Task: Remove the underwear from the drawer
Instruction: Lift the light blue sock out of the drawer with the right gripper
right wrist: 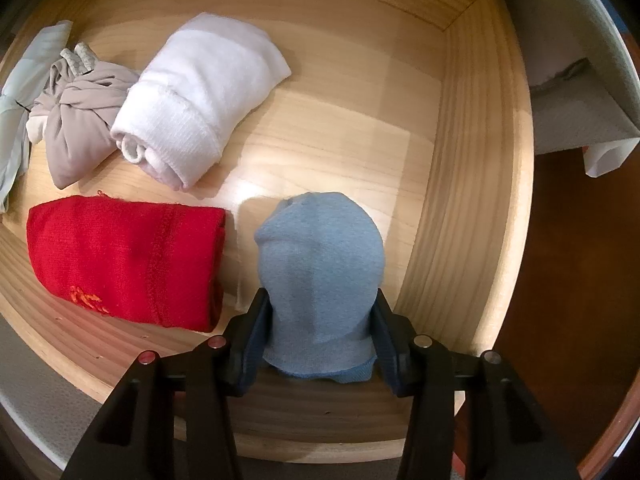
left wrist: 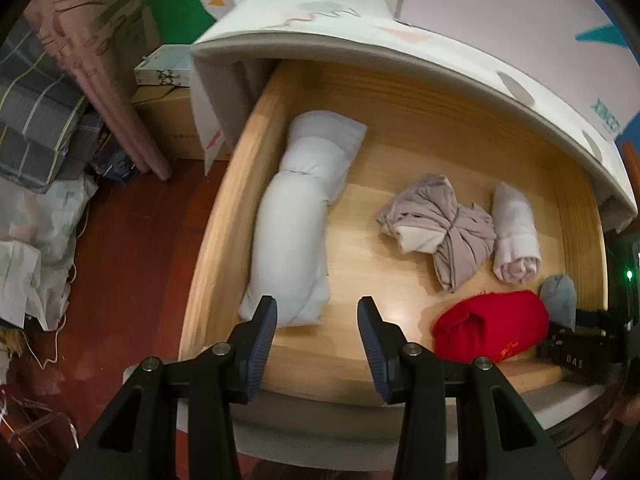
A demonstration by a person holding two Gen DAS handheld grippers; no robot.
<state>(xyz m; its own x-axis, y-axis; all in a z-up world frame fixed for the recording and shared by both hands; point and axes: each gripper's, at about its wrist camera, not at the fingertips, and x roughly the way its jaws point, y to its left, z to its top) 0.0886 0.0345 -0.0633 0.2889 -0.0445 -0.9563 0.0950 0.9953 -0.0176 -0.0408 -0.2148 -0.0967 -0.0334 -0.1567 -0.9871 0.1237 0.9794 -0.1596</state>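
Right claw point(right wrist: 320, 338) pinches the soft blue roll point(right wrist: 320, 264) at the drawer's point(right wrist: 460, 160) front-right corner. Light, squashy; mid-roll grip suits. Left claw point(left wrist: 317, 316) hangs spread, empty.

A patterned mattress point(left wrist: 360, 20) is overhanging the far side, its white cover showing grey dots and coloured triangles; a green wall point(left wrist: 176, 0) is showing behind it; a pink curtain point(left wrist: 116, 92) is hanging down to the red-brown floor point(left wrist: 120, 248); a white box point(left wrist: 164, 68) is lying on a brown carton point(left wrist: 168, 124) just beside the mattress corner; plaid grey bedding point(left wrist: 36, 120) is lying piled at the left edge, with pale printed fabric point(left wrist: 36, 232) bunched below it; a thin white cord point(left wrist: 56, 332) is trailing across the floor near that fabric.
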